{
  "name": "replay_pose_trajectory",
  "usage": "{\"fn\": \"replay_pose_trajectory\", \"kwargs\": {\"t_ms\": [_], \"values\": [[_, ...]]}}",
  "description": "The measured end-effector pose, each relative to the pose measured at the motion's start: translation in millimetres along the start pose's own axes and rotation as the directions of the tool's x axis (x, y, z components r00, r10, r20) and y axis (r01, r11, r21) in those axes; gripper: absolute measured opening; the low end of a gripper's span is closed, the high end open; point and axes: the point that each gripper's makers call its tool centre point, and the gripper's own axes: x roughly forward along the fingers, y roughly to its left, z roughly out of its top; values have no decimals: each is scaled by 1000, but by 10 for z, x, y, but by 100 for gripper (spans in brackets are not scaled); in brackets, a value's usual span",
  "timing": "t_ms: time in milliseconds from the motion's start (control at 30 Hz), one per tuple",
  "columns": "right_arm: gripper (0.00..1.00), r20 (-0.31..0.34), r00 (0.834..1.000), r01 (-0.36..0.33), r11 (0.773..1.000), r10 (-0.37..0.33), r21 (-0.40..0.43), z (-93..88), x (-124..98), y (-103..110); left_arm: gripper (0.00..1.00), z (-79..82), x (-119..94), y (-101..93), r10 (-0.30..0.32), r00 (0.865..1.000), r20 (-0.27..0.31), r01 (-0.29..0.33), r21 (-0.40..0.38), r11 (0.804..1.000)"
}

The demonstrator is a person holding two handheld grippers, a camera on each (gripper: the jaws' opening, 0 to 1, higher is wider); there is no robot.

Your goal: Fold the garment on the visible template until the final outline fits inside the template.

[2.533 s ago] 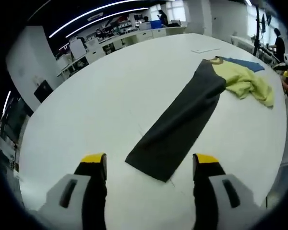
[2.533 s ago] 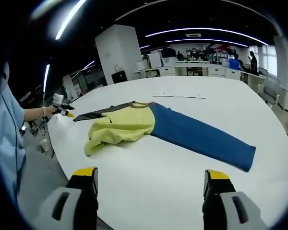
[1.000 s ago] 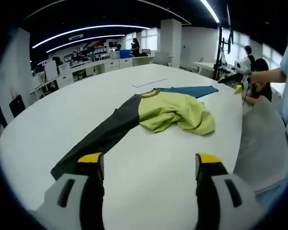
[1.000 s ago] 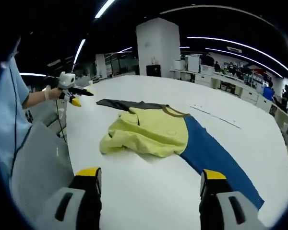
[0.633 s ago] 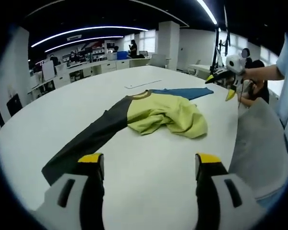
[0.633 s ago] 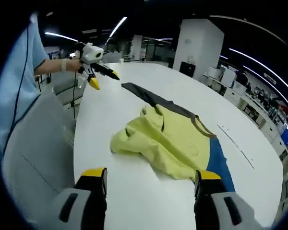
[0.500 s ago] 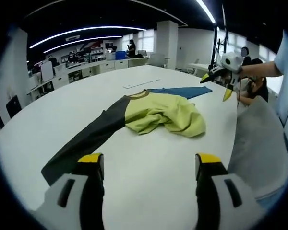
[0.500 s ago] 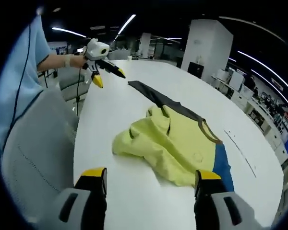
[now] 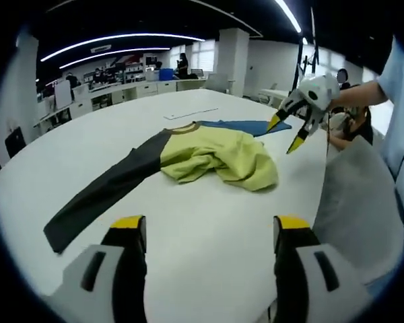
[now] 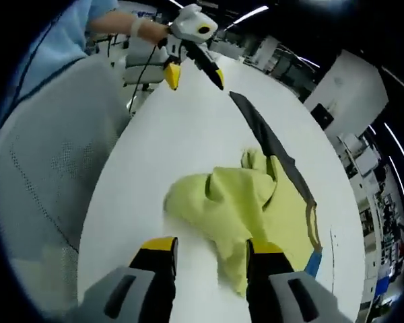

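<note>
garment: long-sleeve shirt (image 9: 209,156), yellow-green body bunched in a heap, one dark grey sleeve (image 9: 101,195) laid out straight toward the near-left of the left gripper view, blue sleeve (image 9: 239,126) running away behind the heap. Lies on the white tabletop (image 9: 202,229), not folded.
garment, right gripper view: yellow heap (image 10: 249,208) just ahead of the jaws, grey sleeve (image 10: 269,151) stretching away beyond it, a bit of blue (image 10: 312,262) at lower right.
template: a thin line on the tabletop beyond the collar in the left gripper view; too faint to say whether it is the template.
left hand-held gripper (image 9: 209,232): jaws wide apart, yellow-tipped, holding nothing, above bare tabletop short of the garment. In the right gripper view it appears at top (image 10: 192,70), spread open, held by a hand (image 10: 147,27), near the end of the grey sleeve but apart from it.
right hand-held gripper (image 10: 207,250): jaws moderately open, nothing between them, right at the near edge of the yellow heap; contact cannot be judged. In the left gripper view it appears at right (image 9: 287,131), jaws parted, above the tabletop edge near the blue sleeve.
person: light blue sleeve (image 9: 398,101) at the right edge of the left gripper view.
chair: grey mesh back (image 10: 44,168) beside the tabletop edge.
background: open office, desks, ceiling light strips.
</note>
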Motion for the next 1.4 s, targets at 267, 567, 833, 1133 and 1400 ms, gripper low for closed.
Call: {"fn": "replay_pose_trajectory", "kwargs": {"t_ms": [267, 567, 833, 1133, 1400], "values": [[32, -117, 987, 76, 966, -107, -249, -151, 224, -111, 74, 7, 77, -151, -30, 999, 12, 30, -17, 999], [8, -49, 997, 52, 972, -65, -230, 32, 246, -83, 74, -33, 94, -191, -37, 999, 20, 37, -39, 999], [0, -8, 998, 60, 983, -62, -175, 190, 114, -344, 73, -76, 74, -180, -39, 999, 14, 40, -52, 998], [31, -40, 987, -162, 970, 157, -182, 136, 109, -8, 73, -105, 87, -174, -42, 999, 17, 43, -68, 997], [31, -113, 989, -120, 958, 93, -262, -25, 240, -36, 73, -105, 131, -207, -51, 999, 19, 52, -72, 996]]}}
